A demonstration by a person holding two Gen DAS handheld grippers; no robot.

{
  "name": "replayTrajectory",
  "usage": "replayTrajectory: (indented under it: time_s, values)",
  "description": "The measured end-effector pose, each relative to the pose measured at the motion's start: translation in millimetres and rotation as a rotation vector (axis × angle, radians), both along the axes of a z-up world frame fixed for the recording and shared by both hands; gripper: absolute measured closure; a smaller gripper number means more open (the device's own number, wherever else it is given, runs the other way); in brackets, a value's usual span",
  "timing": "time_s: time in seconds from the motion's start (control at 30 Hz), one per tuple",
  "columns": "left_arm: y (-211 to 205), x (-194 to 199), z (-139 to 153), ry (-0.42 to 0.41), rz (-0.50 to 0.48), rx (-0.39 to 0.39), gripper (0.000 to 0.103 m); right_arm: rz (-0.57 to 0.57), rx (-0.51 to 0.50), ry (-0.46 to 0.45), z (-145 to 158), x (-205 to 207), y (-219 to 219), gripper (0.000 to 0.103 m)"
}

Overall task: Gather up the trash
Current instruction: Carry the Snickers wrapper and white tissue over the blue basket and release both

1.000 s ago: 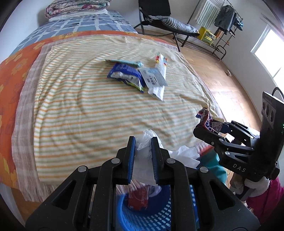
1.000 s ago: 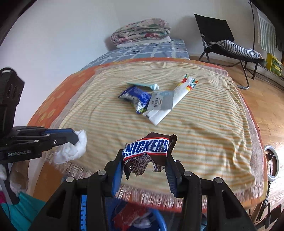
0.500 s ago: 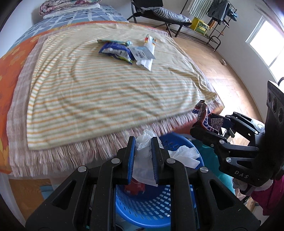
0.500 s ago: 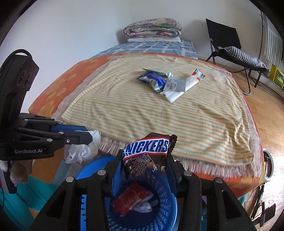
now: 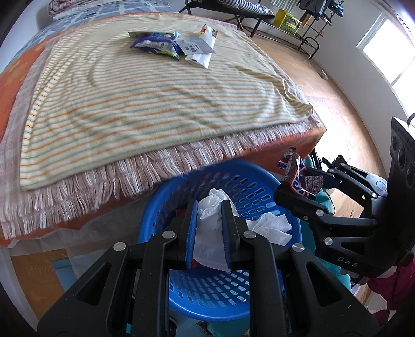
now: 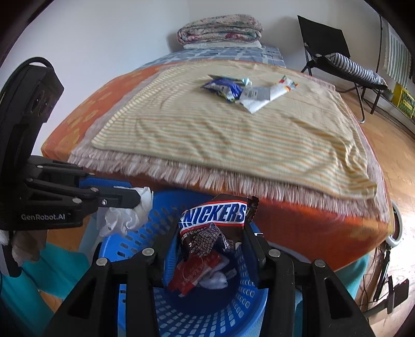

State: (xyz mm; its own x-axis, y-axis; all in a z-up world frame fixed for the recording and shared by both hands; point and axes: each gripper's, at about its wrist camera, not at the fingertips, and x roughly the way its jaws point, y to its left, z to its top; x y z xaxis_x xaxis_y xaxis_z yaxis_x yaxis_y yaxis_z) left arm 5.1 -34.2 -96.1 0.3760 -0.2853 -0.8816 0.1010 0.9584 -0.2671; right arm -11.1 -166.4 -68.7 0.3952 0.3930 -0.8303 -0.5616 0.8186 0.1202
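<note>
My left gripper is shut on a crumpled white tissue and hangs over the blue perforated basket. My right gripper is shut on a torn Snickers wrapper above the same basket. In the right wrist view the left gripper holds the tissue at the basket's left rim. In the left wrist view the right gripper holds the wrapper at the right rim. A red wrapper and white tissue lie inside. More wrappers lie on the far part of the bed.
The bed with a striped fringed blanket stands right behind the basket, its fringe overhanging the rim. A folding chair and a drying rack stand on the wooden floor beyond. Teal and pink cloth lies at the right.
Both grippers drew back from over the bed and sank, carrying the tissue and the Snickers wrapper to above the blue basket, which now fills the lower part of both views.
</note>
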Motion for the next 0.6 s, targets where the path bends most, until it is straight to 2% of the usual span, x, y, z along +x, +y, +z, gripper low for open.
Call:
replayTrajectory:
  time_s: [0.4, 0.47, 0.6]
  values:
    - [2, 0, -7, 0.025, 0.005, 0.001, 0.087, -0.022, -0.007, 0.033, -13, -3, -9, 0.044]
    - [2, 1, -8, 0.032, 0.004, 0.001, 0.079, -0.025, -0.009, 0.035, -14, -3, -9, 0.040]
    - [1, 1, -10, 0.045, 0.002, 0.003, 0.078, -0.032, -0.013, 0.039, -16, -3, -11, 0.036]
